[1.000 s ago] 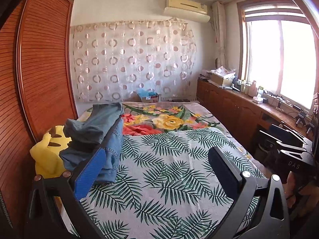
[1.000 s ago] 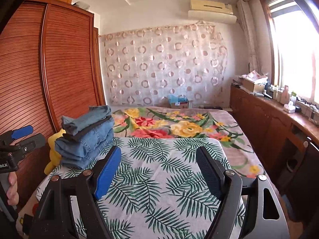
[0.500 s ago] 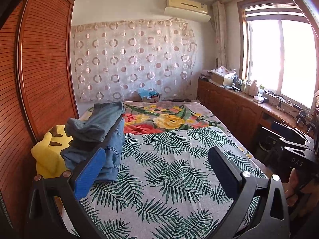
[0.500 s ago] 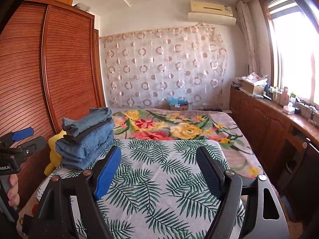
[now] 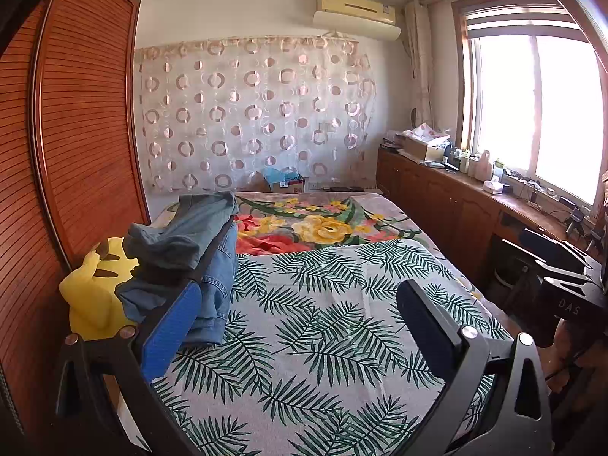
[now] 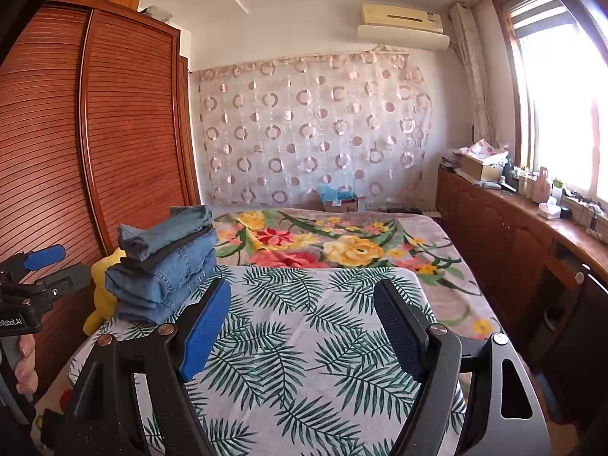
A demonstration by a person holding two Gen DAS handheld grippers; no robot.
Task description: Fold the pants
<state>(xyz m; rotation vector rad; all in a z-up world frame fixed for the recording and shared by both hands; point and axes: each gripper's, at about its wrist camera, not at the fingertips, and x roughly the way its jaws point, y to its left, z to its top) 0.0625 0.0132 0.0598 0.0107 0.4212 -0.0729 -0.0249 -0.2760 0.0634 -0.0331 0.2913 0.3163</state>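
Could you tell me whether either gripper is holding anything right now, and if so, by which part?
Nothing is held: the left gripper and right gripper are both open above the bed.

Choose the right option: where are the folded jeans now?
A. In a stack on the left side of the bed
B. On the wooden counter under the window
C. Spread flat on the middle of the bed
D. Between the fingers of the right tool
A: the jeans lie stacked at the left edge of the bed, beside a yellow toy.
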